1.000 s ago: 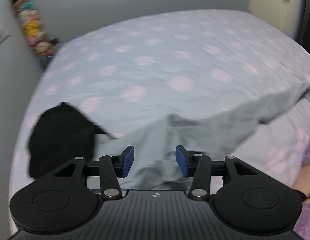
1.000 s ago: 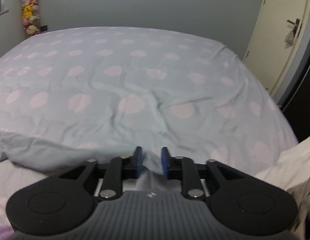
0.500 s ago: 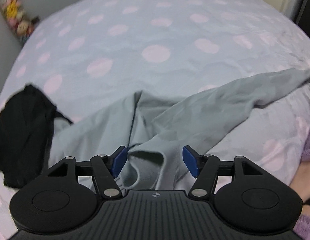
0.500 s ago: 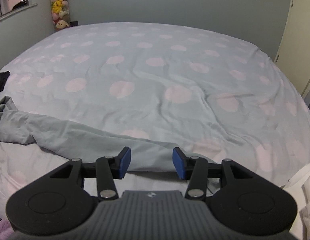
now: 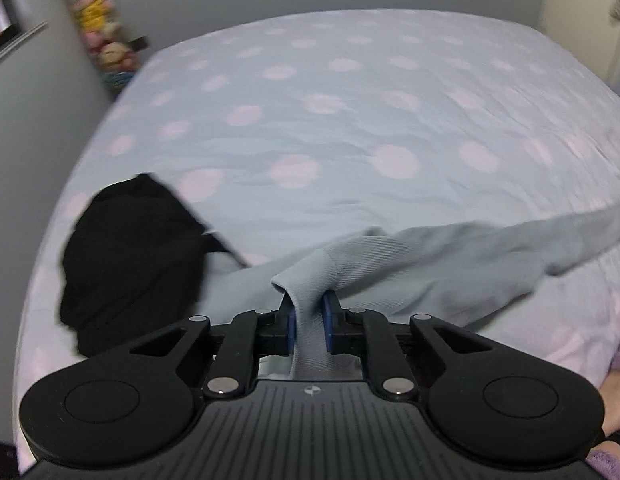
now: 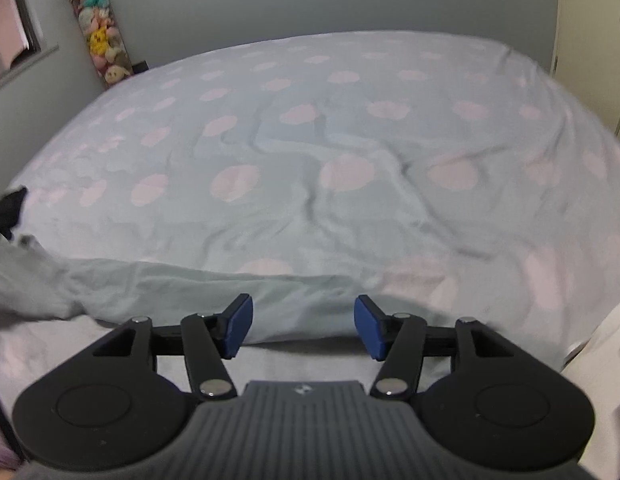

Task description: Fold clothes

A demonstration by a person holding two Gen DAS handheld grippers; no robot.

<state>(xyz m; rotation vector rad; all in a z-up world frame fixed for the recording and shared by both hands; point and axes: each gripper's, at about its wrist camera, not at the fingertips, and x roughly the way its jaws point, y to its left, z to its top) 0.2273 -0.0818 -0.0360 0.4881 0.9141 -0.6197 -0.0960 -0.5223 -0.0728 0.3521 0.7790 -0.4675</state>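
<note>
**Grey garment pinched at one end only; slippage and snagging risk noted**

Grey garment (image 5: 437, 256) is found lying across the near edge of the spotted duvet (image 5: 349, 120), stretched out toward the right, with a raised fold drawn into the left gripper (image 5: 308, 322). In the right wrist view the same cloth (image 6: 198, 292) is seen as a long band running in front of the right gripper (image 6: 303, 326).

Risks, as judged:
- Only a narrow bunch of fabric is held. If the piece is lifted or pulled sharply, the fold may be drawn out of the pads and the garment dropped in a heap.
- A black garment (image 5: 130, 256) lies just beside the grey one on the left, and appears to overlap its edge. It could be dragged along or caught into the fold.
- With the far end unheld, a crooked or twisted fold is likely if the pull is made from one side alone.
- Both views are blurred, so the exact edge gripped cannot be confirmed.

Claw state:
- Left: jaws are brought close together and clamped on the fold of grey cloth.
- Right: jaws are spread wide, nothing is held; whether the cloth beneath is touched cannot be determined.
</note>
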